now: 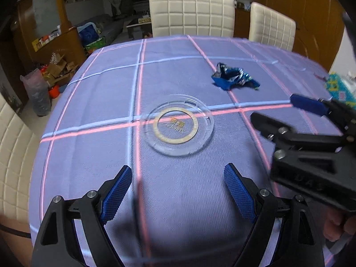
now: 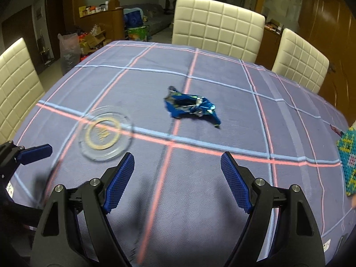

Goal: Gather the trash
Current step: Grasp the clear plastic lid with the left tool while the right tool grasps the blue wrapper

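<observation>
Both my left tongs and my right tongs stand spread with nothing between them, above the counter in its lilac checked cloth. The crumpled blue and silver foil wrapper lies beyond the clear round glass dish with a gold ring, farther from me and toward my right tongs, well apart from the dish. I judge the risk is a shallow pinch: thin foil could slide or spring away, and tongs dipping too low could snag the cloth and drag the dish.
</observation>
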A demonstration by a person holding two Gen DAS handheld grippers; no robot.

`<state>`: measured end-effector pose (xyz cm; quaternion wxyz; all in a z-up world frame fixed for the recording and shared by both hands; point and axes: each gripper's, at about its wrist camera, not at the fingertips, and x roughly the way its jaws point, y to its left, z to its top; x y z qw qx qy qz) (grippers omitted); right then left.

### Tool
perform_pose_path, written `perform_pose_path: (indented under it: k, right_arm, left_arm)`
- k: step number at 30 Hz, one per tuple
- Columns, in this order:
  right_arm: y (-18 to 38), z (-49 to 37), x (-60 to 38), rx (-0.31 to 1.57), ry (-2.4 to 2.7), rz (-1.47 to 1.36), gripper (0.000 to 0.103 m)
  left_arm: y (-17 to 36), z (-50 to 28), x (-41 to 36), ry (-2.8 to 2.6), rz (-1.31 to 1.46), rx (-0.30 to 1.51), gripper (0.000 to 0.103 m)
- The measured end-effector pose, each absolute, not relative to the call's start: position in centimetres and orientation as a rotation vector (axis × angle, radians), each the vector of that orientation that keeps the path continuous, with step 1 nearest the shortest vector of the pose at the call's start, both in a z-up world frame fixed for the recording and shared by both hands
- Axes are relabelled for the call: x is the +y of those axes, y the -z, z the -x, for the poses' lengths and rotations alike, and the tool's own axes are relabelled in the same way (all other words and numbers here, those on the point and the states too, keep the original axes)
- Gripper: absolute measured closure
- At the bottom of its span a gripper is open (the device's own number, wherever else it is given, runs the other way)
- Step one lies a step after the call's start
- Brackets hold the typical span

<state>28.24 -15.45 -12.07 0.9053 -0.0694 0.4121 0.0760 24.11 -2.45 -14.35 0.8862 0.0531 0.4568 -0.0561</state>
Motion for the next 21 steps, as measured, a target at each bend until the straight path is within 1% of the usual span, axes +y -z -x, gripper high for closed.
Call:
perform_pose_path:
  k: [5,10,12,13,21]
  right_arm:
    - [13.1,-31.0,-16.3,0.878,-0.164,0.125,0.023]
    - [13.8,-34.0,-16.5,0.884,-0.15,0.132,0.023]
    - [13.9,-35.2,-16.4,0.886,-0.146,0.127,0.019]
    - [13.9,-35.8,-16.3,0.884,-0.143,0.125,0.019]
    - [14.4,-39.1,-15.1,0.893,-0.144,0.147,0.019]
  left_arm:
    - [15.5,-26.0,-2.9,0.103,-0.116,0.979,0.02]
    - [15.6,-27.6,-2.3,0.093,-0.101,0.971,0.02]
    - [15.6,-28.8,-2.2,0.095,-0.098,0.973,0.02]
    - [15.6,-29.4,-2.1,0.093,-0.094,0.976,0.02]
    - [15.4,-33.5,-1.0,0.054,-0.107,0.957,0.02]
